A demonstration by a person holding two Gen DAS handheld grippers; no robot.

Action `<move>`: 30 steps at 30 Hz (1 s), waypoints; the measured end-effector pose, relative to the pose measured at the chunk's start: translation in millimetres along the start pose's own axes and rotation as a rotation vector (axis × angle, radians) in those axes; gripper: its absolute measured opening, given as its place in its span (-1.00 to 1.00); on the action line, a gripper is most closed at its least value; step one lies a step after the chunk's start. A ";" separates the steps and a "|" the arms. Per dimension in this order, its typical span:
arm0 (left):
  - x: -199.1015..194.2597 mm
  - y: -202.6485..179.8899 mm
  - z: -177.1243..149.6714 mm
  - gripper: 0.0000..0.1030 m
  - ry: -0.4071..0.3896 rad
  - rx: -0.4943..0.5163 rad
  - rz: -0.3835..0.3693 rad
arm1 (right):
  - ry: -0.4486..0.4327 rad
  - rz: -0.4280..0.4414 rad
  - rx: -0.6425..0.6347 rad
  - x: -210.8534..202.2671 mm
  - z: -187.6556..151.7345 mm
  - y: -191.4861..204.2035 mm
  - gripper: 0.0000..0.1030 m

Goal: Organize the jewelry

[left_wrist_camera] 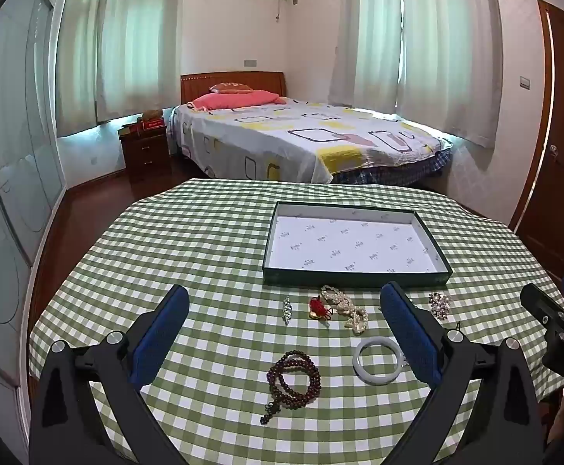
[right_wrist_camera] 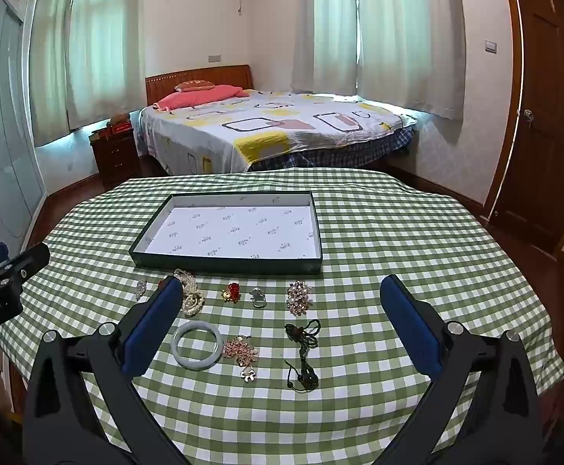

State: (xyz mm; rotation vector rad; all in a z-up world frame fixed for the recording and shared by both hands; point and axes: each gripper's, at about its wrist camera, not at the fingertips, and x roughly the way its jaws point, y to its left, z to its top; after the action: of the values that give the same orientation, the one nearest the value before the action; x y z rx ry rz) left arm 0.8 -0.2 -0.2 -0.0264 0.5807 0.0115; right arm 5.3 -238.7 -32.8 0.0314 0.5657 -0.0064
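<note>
Both the left gripper point(left_wrist_camera: 284, 325) and right gripper point(right_wrist_camera: 282, 310) are spread, empty. The pearl strand point(right_wrist_camera: 190, 294), at centre left, could be snagged beside the box point(right_wrist_camera: 227, 261).

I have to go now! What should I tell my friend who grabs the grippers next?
Left gripper: open, empty, above the table.
Right gripper: open, empty.
Tray: nothing in it yet.
All the jewelry lies on the checked cloth in front of the tray: pearl strand, white bangle, dark bead bracelet, brooches, ring, pendant cord.
Done: nothing. Left: move every piece into the tray.
</note>
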 end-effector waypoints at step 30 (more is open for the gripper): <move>-1.1 1.8 -4.0 0.86 0.010 0.000 -0.005 | 0.004 -0.003 -0.003 2.5 -2.4 0.0 0.92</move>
State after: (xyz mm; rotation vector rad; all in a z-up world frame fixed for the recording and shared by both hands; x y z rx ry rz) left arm -2.3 1.5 -2.9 -0.0281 0.5904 0.0068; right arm 6.1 -238.7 -36.2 0.0274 0.5698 -0.0086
